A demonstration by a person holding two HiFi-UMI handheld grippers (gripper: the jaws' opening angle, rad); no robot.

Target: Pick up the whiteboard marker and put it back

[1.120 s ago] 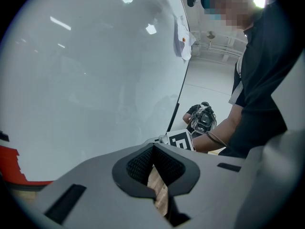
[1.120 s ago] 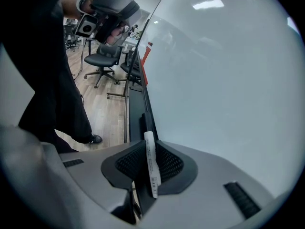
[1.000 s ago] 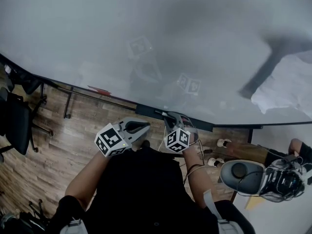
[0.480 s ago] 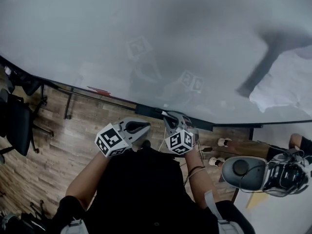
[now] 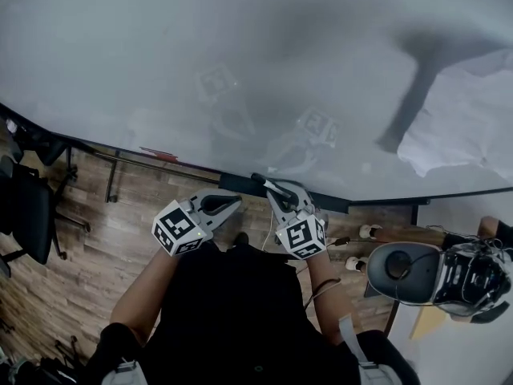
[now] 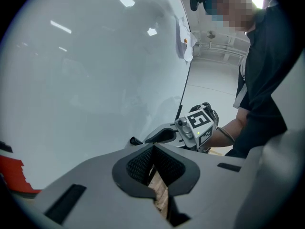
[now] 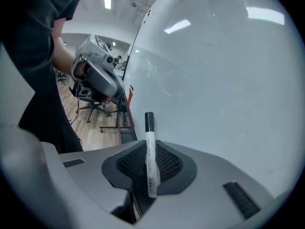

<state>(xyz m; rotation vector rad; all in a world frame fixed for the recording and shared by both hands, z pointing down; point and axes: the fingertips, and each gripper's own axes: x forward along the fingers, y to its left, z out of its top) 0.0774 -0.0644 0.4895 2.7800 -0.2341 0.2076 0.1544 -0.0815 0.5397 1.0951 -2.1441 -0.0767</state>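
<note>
While we face the whiteboard (image 5: pixel 240 54): both grippers are held low, near 6 o'clock in the head view, in front of the board's lower edge.
Right gripper (image 5: pixel 282 192): we read its jaws as pinching the whiteboard marker (image 5: pixel 267 185); in the right gripper view (image 7: pixel 149 163) both ribbed pads press on the barrel.
Marker (image 7: pixel 149 147): white barrel, black cap. It runs along the jaw line, with the cap pointing toward 12 o'clock, clear of the pads and close to the board face. We cannot tell whether it touches.
Marker, head view: the cap points to 10 o'clock, over the black ledge (image 5: pixel 240 184) under the board.
Left gripper (image 5: pixel 224 205): beside the right one, on its 9 o'clock side. In its own view (image 6: pixel 153 162) the pads are pressed together, and wooden floor (image 5: pixel 104 239) shows through the slit below them.
Red item (image 5: pixel 160 152): on the ledge, toward 9 o'clock from the grippers and well apart from them.
Chair (image 5: pixel 24 215): black, on the floor at 9 o'clock.
White sheet (image 5: pixel 461 131): on the board at 2 o'clock.
</note>
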